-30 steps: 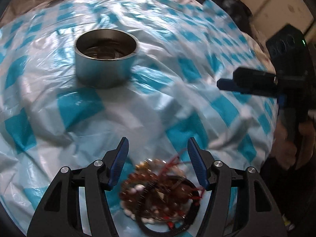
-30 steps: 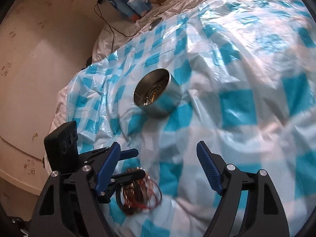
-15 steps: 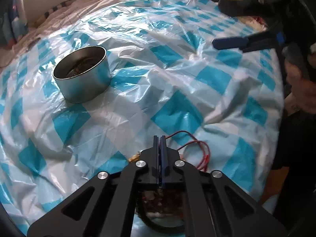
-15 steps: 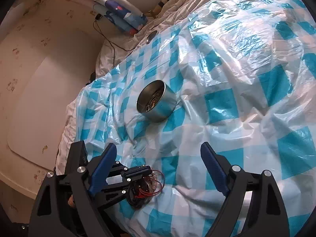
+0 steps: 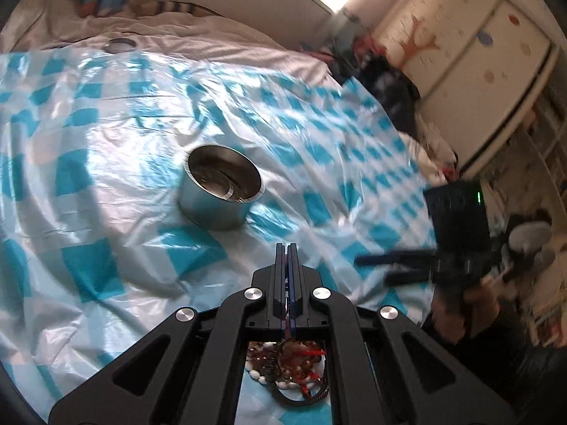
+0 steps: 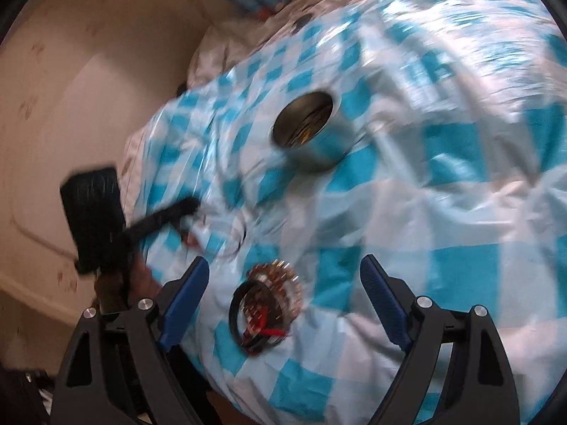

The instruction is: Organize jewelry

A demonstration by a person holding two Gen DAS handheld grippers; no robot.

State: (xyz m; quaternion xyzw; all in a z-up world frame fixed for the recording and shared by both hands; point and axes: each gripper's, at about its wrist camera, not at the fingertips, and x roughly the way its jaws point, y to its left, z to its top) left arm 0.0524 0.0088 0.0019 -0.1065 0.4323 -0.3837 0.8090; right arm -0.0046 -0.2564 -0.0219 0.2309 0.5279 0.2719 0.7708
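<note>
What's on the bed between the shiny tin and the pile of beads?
Nothing but bare checkered plastic sheet lies between the metal tin and the bead jewelry pile, clearest in the right wrist view.

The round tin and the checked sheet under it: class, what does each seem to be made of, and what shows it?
Round silvery tin: probably metal with a polished finish; its wall and inside mirror light and surroundings. Blue-and-white checked sheet: likely thin plastic film, glossy; it crinkles sharply and throws bright glare.
</note>
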